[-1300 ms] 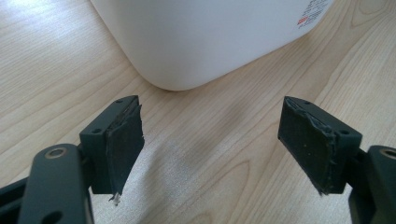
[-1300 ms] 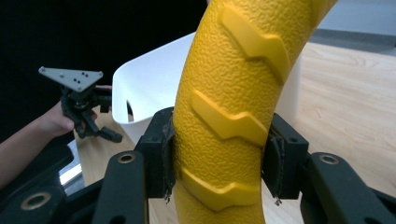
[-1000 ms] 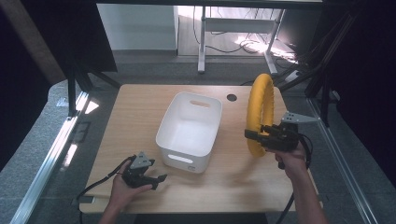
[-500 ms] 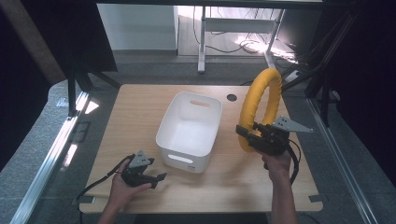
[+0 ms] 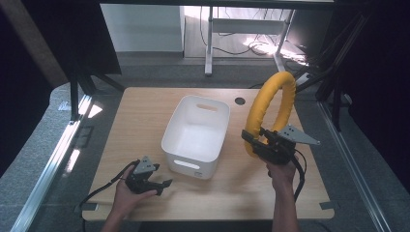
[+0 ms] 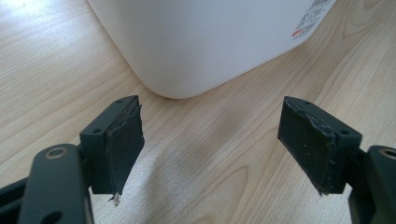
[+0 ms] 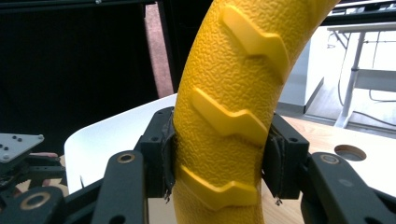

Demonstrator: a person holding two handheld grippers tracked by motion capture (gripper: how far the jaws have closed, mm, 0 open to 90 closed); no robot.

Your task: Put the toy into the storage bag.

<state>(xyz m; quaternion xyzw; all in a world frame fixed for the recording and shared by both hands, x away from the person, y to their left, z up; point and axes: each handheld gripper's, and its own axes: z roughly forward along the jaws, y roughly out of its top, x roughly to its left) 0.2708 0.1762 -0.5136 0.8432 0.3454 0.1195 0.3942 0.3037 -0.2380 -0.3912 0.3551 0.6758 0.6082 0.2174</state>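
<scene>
A large yellow ring [image 5: 269,107] with a raised zigzag tread stands upright over the right part of the wooden table [image 5: 135,121]. My right gripper [image 5: 256,143] is shut on its lower arc; in the right gripper view both pads squeeze the yellow ring [image 7: 229,116]. A white plastic bin [image 5: 196,133] with handle slots sits in the middle of the table, just left of the ring. My left gripper [image 5: 162,184] rests on the table near the front left, open, its fingertips [image 6: 122,140] wide apart and empty, facing a corner of the white bin [image 6: 205,42].
A round cable hole [image 5: 240,101] lies in the tabletop behind the bin. Black frame struts [image 5: 77,82] flank the table on both sides. A desk leg [image 5: 209,43] and cables stand on the floor beyond. Cables trail from both grippers.
My right gripper has carried the yellow ring leftwards, closer to the white bin. The left gripper has stayed where it was.
</scene>
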